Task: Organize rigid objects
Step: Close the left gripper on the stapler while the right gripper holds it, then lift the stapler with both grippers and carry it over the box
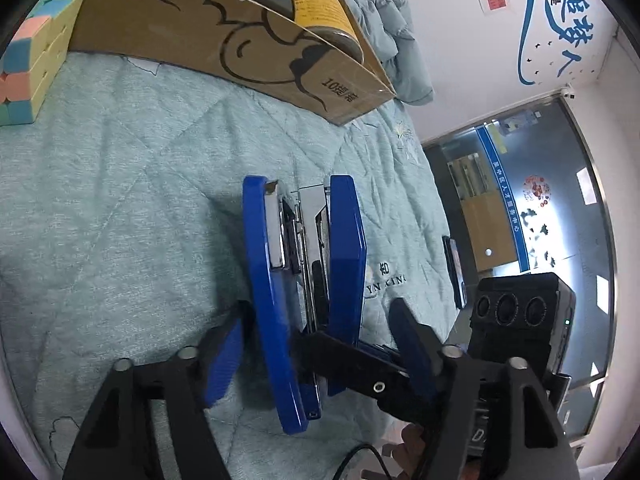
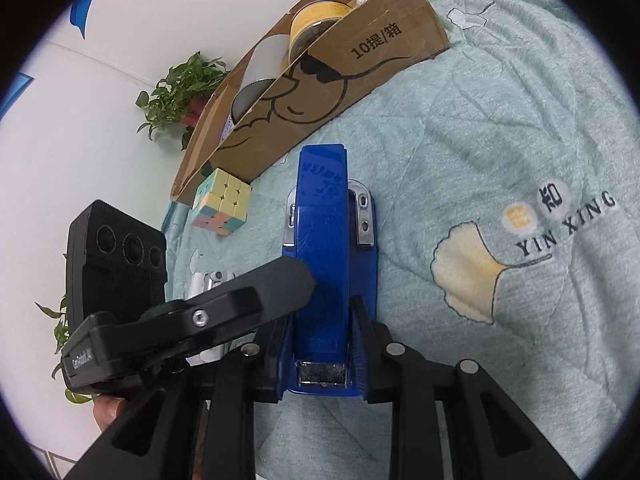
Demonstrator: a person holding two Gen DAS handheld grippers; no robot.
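Note:
A blue stapler (image 1: 344,240) (image 2: 324,240) is held just over the green quilt, its front end toward the cardboard box (image 1: 200,40) (image 2: 360,80). My right gripper (image 2: 322,332) is shut on the stapler's rear end, a pad pressed on each side. One black finger (image 1: 352,364) of it crosses the left wrist view. My left gripper (image 1: 318,314) straddles the stapler from the side. Its left pad is close to the handle, and a gap shows at its right pad. One left finger (image 2: 240,300) reaches the stapler's side in the right wrist view.
A pastel puzzle cube (image 1: 32,72) (image 2: 220,208) sits beside the box. The box holds a yellow-labelled roll (image 1: 320,4) (image 2: 316,20) and a grey one. A phone (image 1: 456,272) lies near the quilt's edge. A small white object (image 2: 208,280) is partly hidden behind the left finger. A potted plant (image 2: 180,88) stands by the wall.

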